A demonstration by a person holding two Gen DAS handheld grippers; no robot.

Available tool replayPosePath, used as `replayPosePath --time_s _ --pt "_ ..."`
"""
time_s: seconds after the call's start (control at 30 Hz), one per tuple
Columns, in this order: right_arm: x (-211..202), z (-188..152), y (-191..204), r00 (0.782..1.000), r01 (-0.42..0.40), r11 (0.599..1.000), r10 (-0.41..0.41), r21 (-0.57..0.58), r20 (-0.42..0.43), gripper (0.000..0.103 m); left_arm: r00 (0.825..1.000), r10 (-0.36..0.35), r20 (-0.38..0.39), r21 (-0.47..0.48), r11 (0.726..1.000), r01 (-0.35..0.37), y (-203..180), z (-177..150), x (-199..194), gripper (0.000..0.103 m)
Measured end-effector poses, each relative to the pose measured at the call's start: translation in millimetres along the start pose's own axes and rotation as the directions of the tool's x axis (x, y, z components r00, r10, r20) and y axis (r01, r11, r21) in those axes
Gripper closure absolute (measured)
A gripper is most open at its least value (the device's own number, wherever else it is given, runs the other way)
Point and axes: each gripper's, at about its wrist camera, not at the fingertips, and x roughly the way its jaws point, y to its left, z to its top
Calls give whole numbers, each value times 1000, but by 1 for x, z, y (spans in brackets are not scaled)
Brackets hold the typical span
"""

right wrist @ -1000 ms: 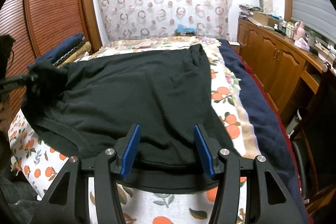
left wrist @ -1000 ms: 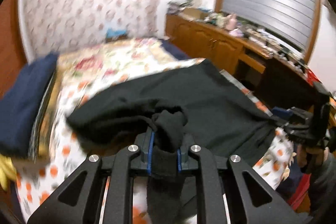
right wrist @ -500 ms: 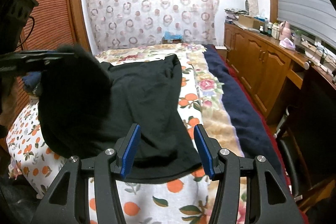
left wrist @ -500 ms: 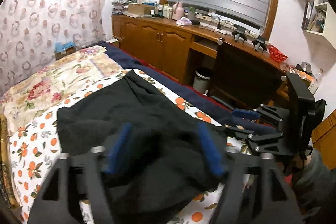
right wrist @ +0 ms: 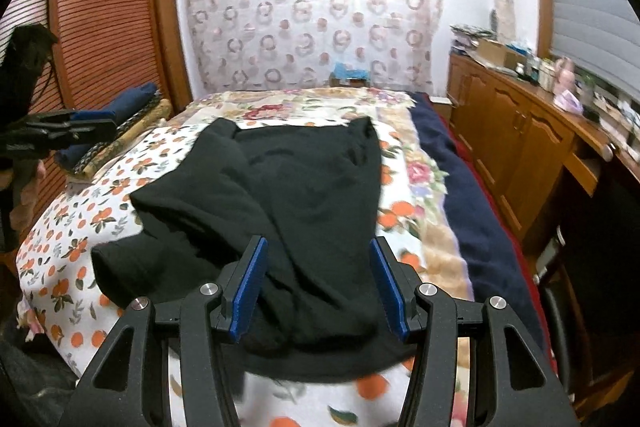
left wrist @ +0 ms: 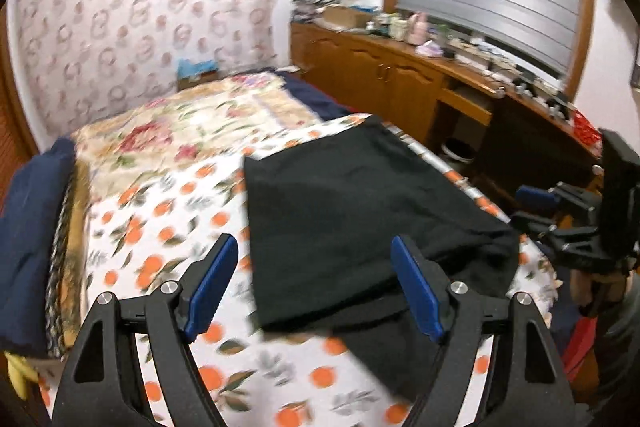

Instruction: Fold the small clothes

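A black garment (left wrist: 352, 211) lies on the orange-print bed sheet (left wrist: 160, 227), one side folded over onto the rest. My left gripper (left wrist: 316, 247) hovers over the garment's near left edge, open, with nothing pinched between its blue pads. In the right wrist view the garment (right wrist: 280, 187) stretches away from me, with a rumpled fold at its near left. My right gripper (right wrist: 318, 247) hangs open just above its near hem, pads apart from the cloth. Each gripper shows in the other's view: the right gripper (left wrist: 524, 209) at the bed's right edge, the left gripper (right wrist: 96, 125) at the far left.
A stack of folded navy and patterned blankets (left wrist: 32, 227) lies along the bed's left side. A navy blanket (right wrist: 460, 187) runs along the right edge. Wooden cabinets (right wrist: 500, 131) with clutter on top and a dark chair (left wrist: 520, 147) stand close to the right.
My left gripper carried a pinched fold of the black garment across, then let it go and opened. The fold now lies flat on the rest. My right gripper stayed open over the hem.
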Motion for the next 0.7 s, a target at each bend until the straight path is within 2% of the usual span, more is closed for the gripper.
replayPosePath --time_s 0.1,0.33,0.47,0.53,0.6,0.67,0.7 --pt "15 8 11 1000 -14 1000 13 -25 -17 48 999 23 -38 -25 999 -24 20 -15 10 24" --pt "49 17 8 998 -24 998 21 -56 -65 48 992 -10 -124 -40 999 5 38 -41 48 25" --pt "61 24 -2 996 -18 999 14 -50 -83 48 982 -68 -174 -32 997 63 34 -49 63 44" --pt "65 28 -10 996 -15 999 12 -40 -88 48 975 -88 -202 -25 996 85 30 -51 70 47" --pt "70 34 -14 996 -16 999 13 -33 -88 48 971 -98 -219 -13 995 97 27 -51 75 59" --pt "72 38 -19 996 -12 1000 9 -29 -85 48 971 -101 -218 -4 995 102 25 -47 75 86" --pt "74 41 -22 997 -8 1000 6 -27 -82 48 971 -109 -212 -2 994 111 24 -42 74 91"
